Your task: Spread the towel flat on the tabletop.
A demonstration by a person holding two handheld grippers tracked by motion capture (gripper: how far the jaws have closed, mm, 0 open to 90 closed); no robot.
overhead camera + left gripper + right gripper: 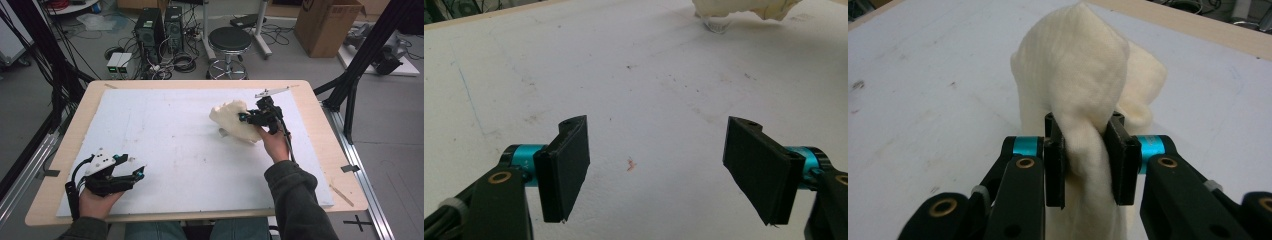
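A cream knitted cloth (231, 120) hangs bunched above the white board, right of centre in the high view. My right gripper (246, 118) is shut on it; in the right gripper view both black pads (1054, 165) pinch a fold of the cloth (1078, 85), which bulges up beyond them. The cloth's edge (744, 7) sits at the top of the left gripper view, with a small clear object (717, 25) under it on the board. At the board's near left corner my left gripper (135, 167) rests open, with bare board between its fingers (566, 167).
The white board (175, 145) covers most of the wooden table (75, 120). Beyond the far edge stand a black stool (229, 42), computer towers (150, 27) with cables, and a cardboard box (327, 25). Black frame struts (355, 80) rise at the right.
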